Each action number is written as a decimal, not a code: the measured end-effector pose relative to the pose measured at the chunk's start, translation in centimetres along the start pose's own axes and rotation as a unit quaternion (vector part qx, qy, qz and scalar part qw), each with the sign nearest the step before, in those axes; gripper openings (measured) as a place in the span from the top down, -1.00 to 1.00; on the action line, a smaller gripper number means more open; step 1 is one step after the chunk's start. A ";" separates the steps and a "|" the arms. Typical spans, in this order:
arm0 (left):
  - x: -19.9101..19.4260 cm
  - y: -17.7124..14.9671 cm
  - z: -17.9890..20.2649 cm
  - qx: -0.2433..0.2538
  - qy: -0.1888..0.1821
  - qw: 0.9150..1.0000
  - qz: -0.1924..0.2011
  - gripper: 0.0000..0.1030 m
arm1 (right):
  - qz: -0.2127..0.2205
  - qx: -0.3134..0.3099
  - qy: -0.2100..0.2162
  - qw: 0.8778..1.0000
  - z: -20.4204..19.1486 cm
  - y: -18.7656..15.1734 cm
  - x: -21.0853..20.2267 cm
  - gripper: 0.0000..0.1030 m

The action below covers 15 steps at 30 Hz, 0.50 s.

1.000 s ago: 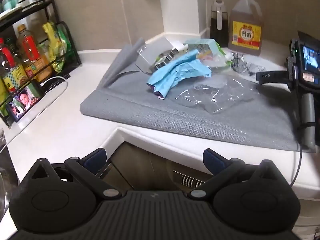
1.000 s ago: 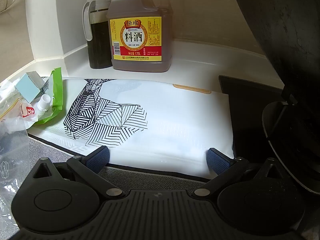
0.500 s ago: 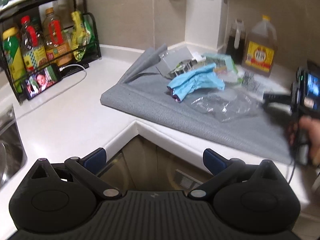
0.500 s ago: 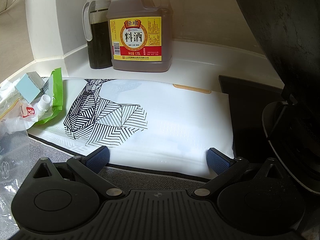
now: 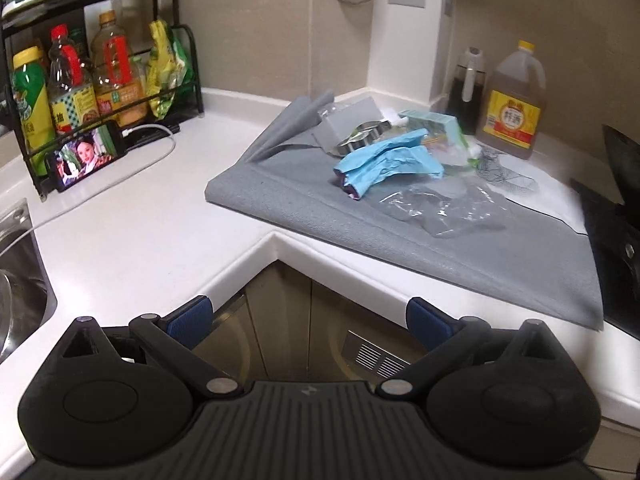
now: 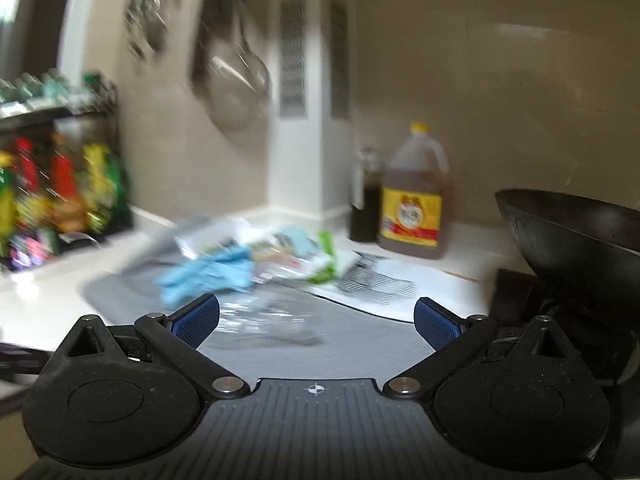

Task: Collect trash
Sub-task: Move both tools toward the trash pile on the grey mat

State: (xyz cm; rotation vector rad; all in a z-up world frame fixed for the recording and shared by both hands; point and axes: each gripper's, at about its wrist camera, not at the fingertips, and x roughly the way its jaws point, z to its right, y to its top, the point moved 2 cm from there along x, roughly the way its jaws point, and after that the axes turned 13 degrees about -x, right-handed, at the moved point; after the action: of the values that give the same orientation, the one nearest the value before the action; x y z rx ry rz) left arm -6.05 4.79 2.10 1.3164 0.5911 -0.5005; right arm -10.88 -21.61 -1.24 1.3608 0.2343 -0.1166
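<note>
Trash pile (image 5: 404, 160) on grey mat (image 5: 460, 256) untouched; left gripper (image 5: 308, 316) and right gripper (image 6: 316, 318) wide, empty; approach next.

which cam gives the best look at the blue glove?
Left wrist. The blue glove is sharp there, crumpled on the grey mat beside clear plastic wrap. Right wrist shows only a motion-blurred blue smear.
</note>
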 end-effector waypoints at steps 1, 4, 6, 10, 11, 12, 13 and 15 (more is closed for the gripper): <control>-0.3 -0.2 0.1 0.004 -0.002 1.000 0.003 -0.99 | -0.002 -0.009 0.002 1.000 -0.5 0.2 -0.7 -1.00; -1.1 -0.6 0.6 0.011 -0.015 1.000 0.002 -0.99 | 0.012 -0.039 -0.003 0.999 -1.7 0.8 -2.8 -1.00; -1.8 -1.0 0.8 0.017 -0.017 1.000 0.013 -0.99 | 0.018 -0.046 -0.014 0.999 -2.3 0.8 -4.3 -1.00; -3.0 -1.8 1.0 0.035 -0.010 0.999 0.030 -0.99 | 0.000 -0.038 -0.009 0.999 -2.5 0.5 -5.3 -1.00; -3.2 -2.0 0.9 0.035 -0.013 0.999 0.029 -0.99 | -0.004 -0.037 -0.008 0.999 -2.5 0.3 -5.3 -1.00; -3.4 -2.1 0.9 0.033 -0.017 0.999 0.026 -0.99 | -0.007 -0.039 -0.008 0.999 -2.6 0.2 -5.4 -1.00; -3.5 -2.2 0.8 0.029 -0.022 0.999 0.023 -0.99 | -0.010 -0.041 -0.010 0.999 -2.7 0.0 -5.5 -1.00; -3.8 -2.5 0.6 0.023 -0.031 0.999 0.020 -0.99 | -0.012 -0.041 -0.014 0.999 -2.8 -0.1 -5.8 -1.00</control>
State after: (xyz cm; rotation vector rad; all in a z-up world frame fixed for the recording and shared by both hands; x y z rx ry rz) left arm -10.49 3.80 2.87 1.3492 0.5045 -0.5233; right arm -16.82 -19.25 -0.50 1.2750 0.2294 -0.1440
